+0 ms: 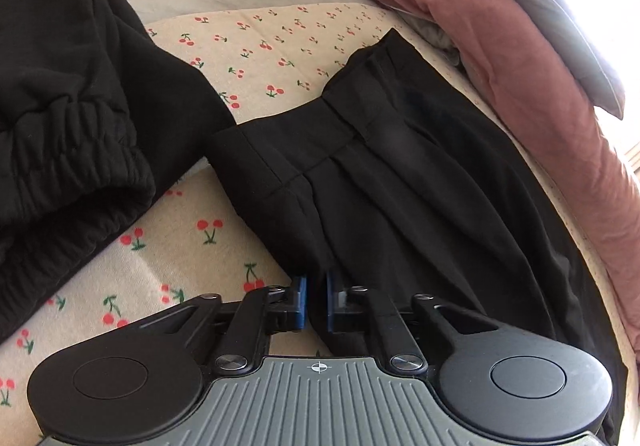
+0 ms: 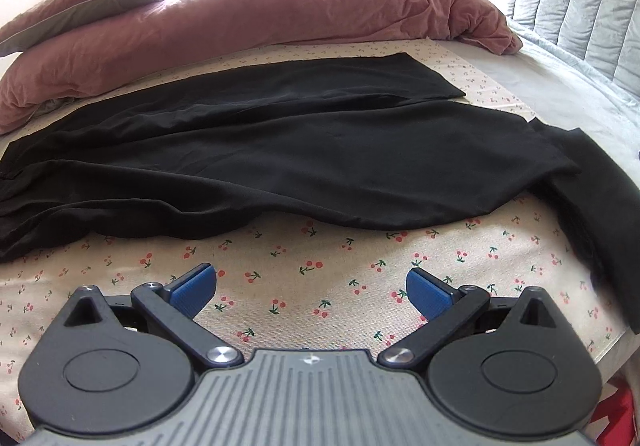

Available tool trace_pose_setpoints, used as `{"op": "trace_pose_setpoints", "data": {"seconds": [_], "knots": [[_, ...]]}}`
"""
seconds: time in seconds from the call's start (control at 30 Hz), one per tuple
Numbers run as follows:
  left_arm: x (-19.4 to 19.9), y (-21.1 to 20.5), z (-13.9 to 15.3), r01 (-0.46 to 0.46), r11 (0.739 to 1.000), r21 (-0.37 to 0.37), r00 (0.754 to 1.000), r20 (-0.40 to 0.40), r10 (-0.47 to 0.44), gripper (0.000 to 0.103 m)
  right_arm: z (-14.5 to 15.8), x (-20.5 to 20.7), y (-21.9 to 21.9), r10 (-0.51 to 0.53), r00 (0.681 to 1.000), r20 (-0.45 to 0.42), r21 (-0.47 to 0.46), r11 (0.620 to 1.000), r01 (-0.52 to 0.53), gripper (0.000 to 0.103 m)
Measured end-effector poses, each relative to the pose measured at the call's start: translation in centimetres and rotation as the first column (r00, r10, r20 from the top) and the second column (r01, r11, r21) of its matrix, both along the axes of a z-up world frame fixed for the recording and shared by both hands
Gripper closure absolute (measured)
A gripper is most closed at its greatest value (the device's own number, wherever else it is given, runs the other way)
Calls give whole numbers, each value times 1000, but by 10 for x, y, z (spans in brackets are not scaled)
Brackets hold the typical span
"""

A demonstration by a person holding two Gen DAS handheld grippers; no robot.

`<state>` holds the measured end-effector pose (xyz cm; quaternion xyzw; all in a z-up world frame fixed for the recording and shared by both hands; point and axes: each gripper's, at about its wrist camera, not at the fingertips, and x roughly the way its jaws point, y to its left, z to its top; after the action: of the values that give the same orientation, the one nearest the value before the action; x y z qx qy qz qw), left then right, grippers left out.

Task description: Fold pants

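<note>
While pants (image 2: pixel 304 150) lie spread on bed (image 2: pixel 280 286), left tool (image 1: pixel 316 300) pinches the waist edge.
Right tool (image 2: pixel 311 288) gapes empty near legs, likely waiting to grab for the fold.

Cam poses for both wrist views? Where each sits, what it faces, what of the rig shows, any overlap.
Left wrist: sits on the left gripper, angled down at the waistband end of the black pants; its own jaws show, closed on the fabric edge; a second black garment lies left.
Right wrist: sits on the right gripper, angled down across the cherry-print sheet at the pants' legs; its jaws show, open, empty.
Shared: pants, sheet, pink duvet.
</note>
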<state>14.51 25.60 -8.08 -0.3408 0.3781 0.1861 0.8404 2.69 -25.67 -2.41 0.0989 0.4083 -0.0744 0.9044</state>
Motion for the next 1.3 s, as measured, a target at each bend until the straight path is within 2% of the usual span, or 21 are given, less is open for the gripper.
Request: {"op": "trace_pose_setpoints", "data": {"seconds": [0.13, 0.23, 0.3, 0.37, 0.43, 0.57, 0.63, 0.67, 0.7, 0.77, 0.83, 0.9, 1.03, 1.1, 1.17, 1.23, 1.3], "knots": [[-10, 12, 16, -32, 998, 48, 996, 80, 28, 101, -10, 9, -16, -57, 997, -51, 96, 993, 61, 5], [-34, 29, 32, -81, 996, 29, 985, 154, 75, 101, -16, 9, -33, -111, 991, -81, 154, 980, 122, 5], [-43, 33, 39, -95, 992, 85, 982, 171, 79, 101, -18, 8, -45, -150, 985, -88, 195, 967, 165, 5], [-46, 36, 42, -91, 990, 108, 985, 157, 73, 101, -19, 6, -53, -185, 978, -92, 224, 954, 201, 5], [-48, 44, 44, -91, 993, 81, 985, 155, 78, 101, -18, 5, -58, -207, 974, -95, 248, 943, 224, 5], [-51, 44, 46, -78, 990, 113, 990, 127, 64, 102, -17, 5, -56, -200, 976, -87, 252, 943, 216, 5], [-53, 46, 46, -81, 992, 98, 990, 120, 69, 102, -17, 6, -56, -190, 978, -80, 251, 946, 205, 5], [-52, 46, 45, -64, 993, 104, 992, 114, 52, 102, -17, 6, -55, -187, 979, -76, 250, 947, 200, 5], [-49, 41, 45, -20, 989, 145, 996, 93, 6, 101, -16, 5, -55, -182, 981, -67, 250, 949, 194, 5], [-42, 29, 43, 40, 979, 202, 999, 19, -45, 97, -14, 4, -53, -174, 983, -56, 242, 953, 182, 5], [-47, 24, 42, 57, 986, 158, 998, 13, -60, 97, -13, 4, -53, -161, 985, -53, 237, 957, 169, 5], [-58, 21, 48, 45, 991, 130, 998, 32, -49, 90, -11, 3, -54, -158, 986, -47, 250, 954, 165, 5], [-76, 14, 73, 35, 992, 125, 999, 23, -38, 63, -9, 3, -58, -153, 987, -41, 270, 950, 158, 5], [-88, 7, 95, 51, 990, 128, 997, 57, -59, 57, -7, 2, -60, -148, 989, -29, 289, 945, 150, 5], [-100, -7, 116, 64, 978, 198, 992, 91, -84, 29, -3, 1, -62, -151, 988, -10, 293, 945, 148, 5], [-104, -22, 129, 102, 960, 260, 986, 101, -132, 25, 1, 0, -60, -152, 988, 5, 278, 950, 144, 5], [-101, -32, 135, 142, 955, 260, 979, 109, -175, 25, 1, 0, -58, -141, 990, 9, 271, 953, 133, 5]]}}
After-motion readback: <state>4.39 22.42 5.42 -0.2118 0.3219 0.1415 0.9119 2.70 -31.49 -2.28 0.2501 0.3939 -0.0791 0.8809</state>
